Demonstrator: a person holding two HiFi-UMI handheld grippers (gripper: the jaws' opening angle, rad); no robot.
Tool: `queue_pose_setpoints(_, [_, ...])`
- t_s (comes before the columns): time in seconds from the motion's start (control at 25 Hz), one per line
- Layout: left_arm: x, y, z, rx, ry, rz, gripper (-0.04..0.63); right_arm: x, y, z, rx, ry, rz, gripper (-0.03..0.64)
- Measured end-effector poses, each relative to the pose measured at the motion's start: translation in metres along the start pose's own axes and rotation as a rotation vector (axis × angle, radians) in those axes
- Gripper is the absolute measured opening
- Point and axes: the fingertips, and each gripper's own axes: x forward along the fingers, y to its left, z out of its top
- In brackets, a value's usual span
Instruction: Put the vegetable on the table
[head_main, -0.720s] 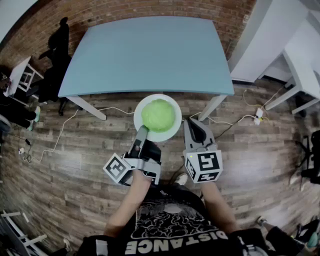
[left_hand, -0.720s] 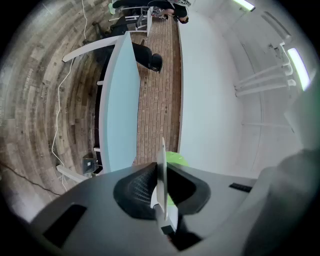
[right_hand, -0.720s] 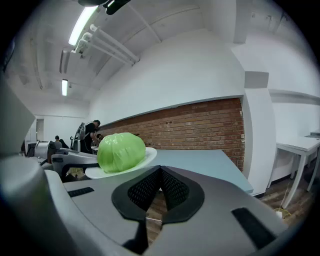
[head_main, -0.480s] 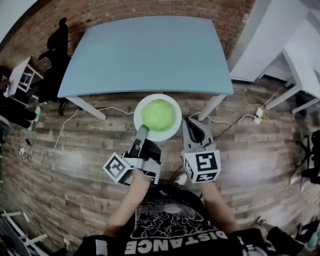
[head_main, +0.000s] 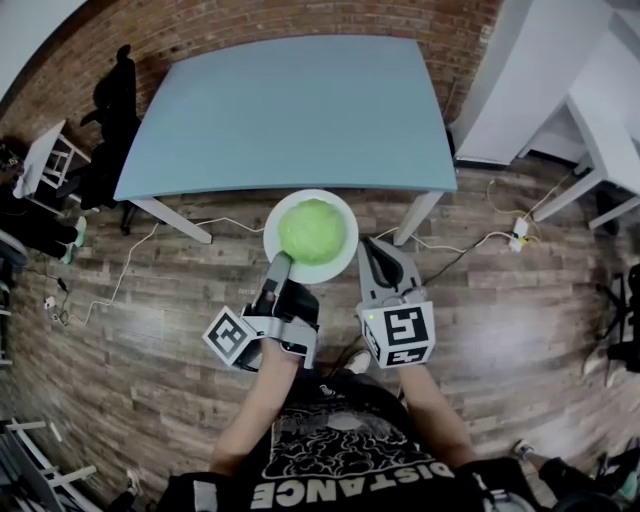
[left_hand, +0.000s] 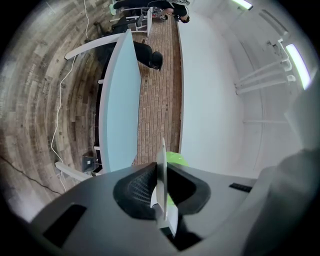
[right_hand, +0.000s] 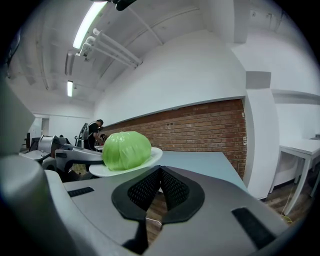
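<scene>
Head view looks down on a round green cabbage (head_main: 312, 230) sitting in the middle of a white plate (head_main: 342, 262). The plate is in the air just off the near edge of the desk (head_main: 290, 110), over the floor and not yet on the desktop. The left tongs (head_main: 281, 264) are clamped on the plate's near rim, which the left gripper view shows edge-on between the jaws. The right tongs (head_main: 376, 248) hang just beside the plate on the side toward the desk's right near leg, jaws pressed together with nothing between them. The desk has a pale blue top, bare across its whole surface, on white splayed legs. Under and in front of it runs a dark wood-plank floor (head_main: 130, 330), with a white cable (head_main: 120, 265) trailing past the desk's left near leg. Behind the desk stands a red brick wall (head_main: 300, 20). A black chair (head_main: 112, 110) stands left of the desk, and white tables (head_main: 600, 110) right of it.
</scene>
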Motion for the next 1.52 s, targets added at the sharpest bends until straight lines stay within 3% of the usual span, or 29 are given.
queue_pose_setpoints(0.6, [0.063,0.021,0.001,0.004,0.014,0.003,0.035,0.04,-0.042,-0.01,-0.015,0.018,0.013,0.008])
queue_pose_setpoints(1.52, [0.204,0.043,0.143,-0.021,0.06,0.034,0.034,0.233,-0.052,0.023,-0.027,0.081,-0.04,0.008])
